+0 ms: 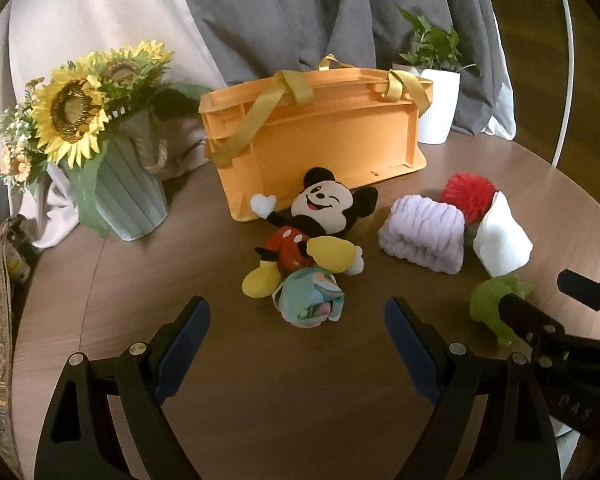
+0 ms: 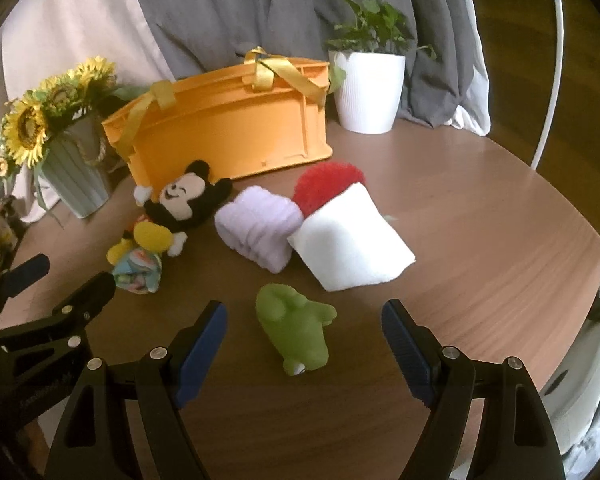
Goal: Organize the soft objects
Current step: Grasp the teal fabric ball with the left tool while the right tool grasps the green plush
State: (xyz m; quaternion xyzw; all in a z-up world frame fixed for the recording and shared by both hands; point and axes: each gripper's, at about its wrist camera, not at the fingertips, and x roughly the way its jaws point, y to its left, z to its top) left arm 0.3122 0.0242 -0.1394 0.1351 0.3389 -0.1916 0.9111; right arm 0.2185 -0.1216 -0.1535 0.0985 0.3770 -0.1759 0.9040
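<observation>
An orange basket [image 1: 320, 140] [image 2: 228, 132] with yellow ribbon handles stands at the back of the round wooden table [image 1: 260, 380]. In front of it lie a mouse plush [image 1: 312, 224] [image 2: 176, 208], a rolled pastel cloth [image 1: 310, 298] [image 2: 137, 272], a folded lilac towel [image 1: 422, 234] [image 2: 260, 232], a red fluffy ball [image 1: 468, 192] [image 2: 326, 178], a white cushion [image 1: 500, 236] [image 2: 350, 244] and a green soft toy [image 1: 490, 306] [image 2: 296, 336]. My left gripper [image 1: 296, 354] is open just short of the pastel cloth. My right gripper [image 2: 302, 354] is open, its fingers either side of the green toy without touching.
A grey-green vase of sunflowers [image 1: 80, 128] [image 2: 48, 140] stands at the back left. A white pot with a green plant [image 1: 438, 100] [image 2: 370, 88] stands at the back right. Grey and beige curtains [image 1: 292, 12] hang behind.
</observation>
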